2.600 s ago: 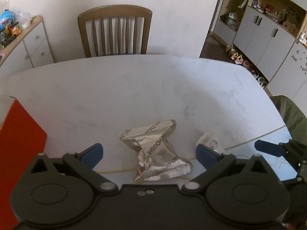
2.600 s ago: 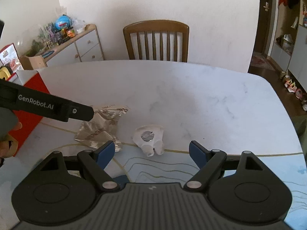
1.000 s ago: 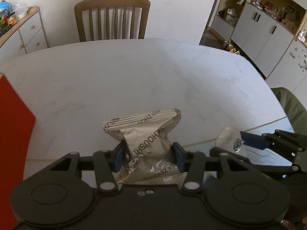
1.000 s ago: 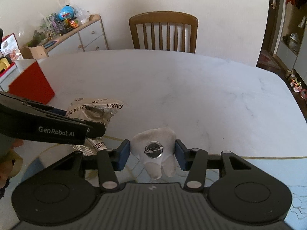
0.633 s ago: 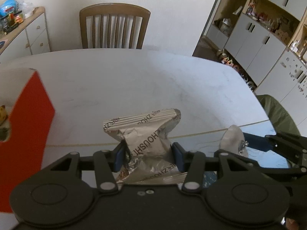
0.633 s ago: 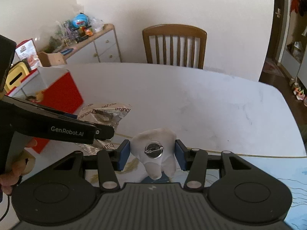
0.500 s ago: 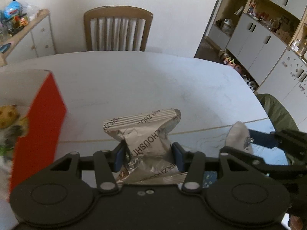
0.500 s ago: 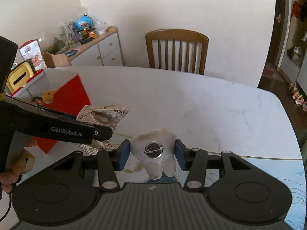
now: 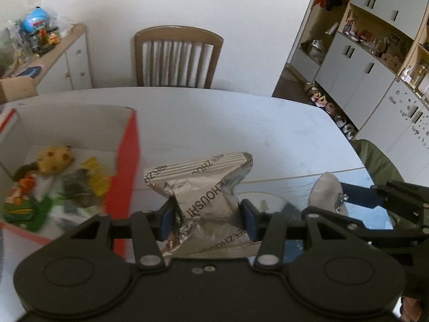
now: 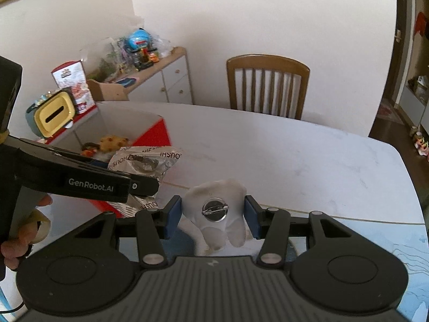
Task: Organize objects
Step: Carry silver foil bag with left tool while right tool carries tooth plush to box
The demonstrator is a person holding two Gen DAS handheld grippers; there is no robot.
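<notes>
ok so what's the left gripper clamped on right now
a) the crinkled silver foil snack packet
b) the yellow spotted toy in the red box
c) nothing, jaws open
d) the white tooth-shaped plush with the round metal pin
a: in the left wrist view the left gripper has both blue pads pressed into the crinkled silver foil snack packet; the white tooth-shaped plush sits in the right gripper.

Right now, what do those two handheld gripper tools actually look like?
Both the left gripper and right gripper are matte black, with two round discs, angled linkage arms with silver pivots, and blue finger pads. The left one's side reads GenRobot.AI in white. An olive green sleeve shows.
</notes>
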